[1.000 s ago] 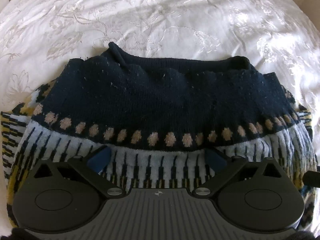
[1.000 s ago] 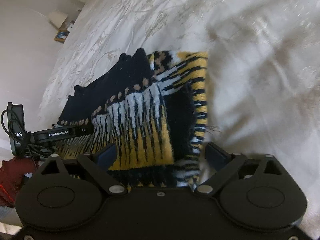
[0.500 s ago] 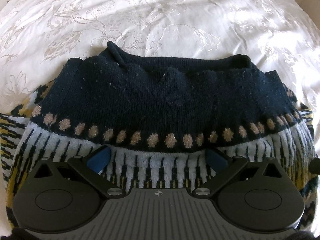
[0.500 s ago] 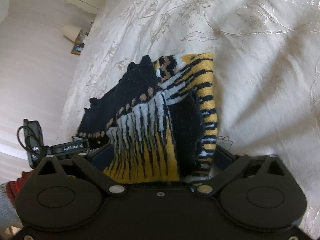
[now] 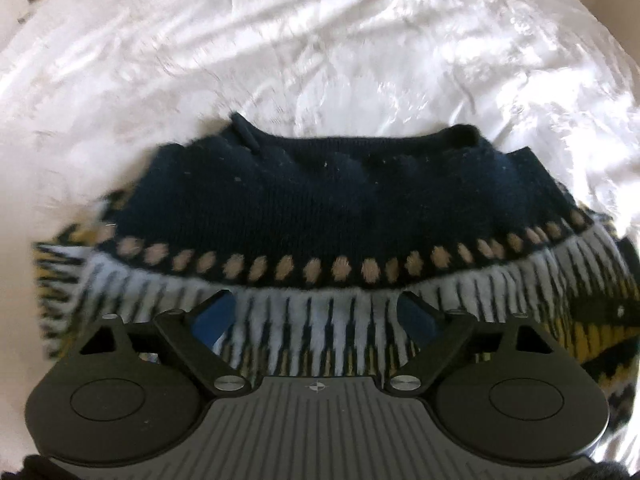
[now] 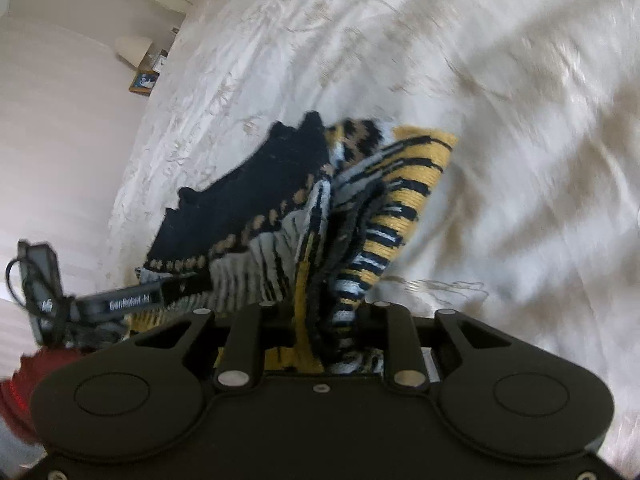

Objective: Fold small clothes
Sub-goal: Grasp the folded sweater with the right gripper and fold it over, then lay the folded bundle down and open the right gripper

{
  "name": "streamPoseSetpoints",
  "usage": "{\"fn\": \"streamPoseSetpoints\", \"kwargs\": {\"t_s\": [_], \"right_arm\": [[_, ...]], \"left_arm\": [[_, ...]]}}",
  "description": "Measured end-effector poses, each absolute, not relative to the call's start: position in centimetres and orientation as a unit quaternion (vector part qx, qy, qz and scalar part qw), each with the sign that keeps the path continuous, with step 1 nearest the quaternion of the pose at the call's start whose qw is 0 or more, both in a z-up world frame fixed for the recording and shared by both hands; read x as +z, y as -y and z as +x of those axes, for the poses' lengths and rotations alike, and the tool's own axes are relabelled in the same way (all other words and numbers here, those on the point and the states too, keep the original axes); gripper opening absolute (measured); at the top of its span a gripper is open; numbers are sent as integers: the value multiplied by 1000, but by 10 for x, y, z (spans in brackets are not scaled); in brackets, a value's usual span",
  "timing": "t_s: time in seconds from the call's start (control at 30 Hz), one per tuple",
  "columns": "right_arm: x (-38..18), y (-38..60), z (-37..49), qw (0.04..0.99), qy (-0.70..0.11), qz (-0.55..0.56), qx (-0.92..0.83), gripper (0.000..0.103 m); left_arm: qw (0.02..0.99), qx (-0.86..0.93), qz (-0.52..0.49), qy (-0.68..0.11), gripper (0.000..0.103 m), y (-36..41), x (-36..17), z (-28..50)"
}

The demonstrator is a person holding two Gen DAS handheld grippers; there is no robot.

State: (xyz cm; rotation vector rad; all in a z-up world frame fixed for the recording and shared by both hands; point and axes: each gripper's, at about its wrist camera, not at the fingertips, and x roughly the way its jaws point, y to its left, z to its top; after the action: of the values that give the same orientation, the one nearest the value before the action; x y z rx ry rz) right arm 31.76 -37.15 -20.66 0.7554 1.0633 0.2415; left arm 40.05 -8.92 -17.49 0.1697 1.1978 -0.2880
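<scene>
Over the bedspread, the right hand-held gripper, angled downward, has just been closing and pinches the sweater.

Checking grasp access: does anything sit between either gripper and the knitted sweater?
Nothing visible does. The right gripper has just been closing and pinches the sweater edge; the left gripper straddles the sweater's white band, jaws wide.

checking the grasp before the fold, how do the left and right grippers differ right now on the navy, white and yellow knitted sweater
The right gripper has been closing; its jaws stand narrow, pinching a bunched edge of the navy, white and yellow knitted sweater. The left gripper has jaws spread wide with the white striped band flat between them, pads not pressing. The right one lifts fabric; under the left it lies flat. Both are at the same sweater.
</scene>
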Motion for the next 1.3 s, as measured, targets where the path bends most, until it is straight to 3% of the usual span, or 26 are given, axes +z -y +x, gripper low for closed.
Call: {"fn": "streamPoseSetpoints", "kwargs": {"t_s": [0.13,0.37,0.43,0.77,0.97,1.3], "right_arm": [[-182,359,318,799,-488,336,101,33],[-148,323,323,816,-483,309,77,33],[-140,311,326,821,-483,296,67,33],[-85,225,346,838,-458,284,86,33],[-103,146,377,829,-480,267,106,33],[-148,71,402,816,-531,220,62,32]], "left_arm": [[826,-150,94,-535,88,85,-163,374],[791,-194,98,-572,92,85,-198,372],[798,-198,53,-567,88,69,-185,376],[859,-175,-16,-480,88,-61,-103,339],[857,-132,-42,-496,88,-133,-106,321],[844,-109,-82,-519,88,-181,-118,315]]}}
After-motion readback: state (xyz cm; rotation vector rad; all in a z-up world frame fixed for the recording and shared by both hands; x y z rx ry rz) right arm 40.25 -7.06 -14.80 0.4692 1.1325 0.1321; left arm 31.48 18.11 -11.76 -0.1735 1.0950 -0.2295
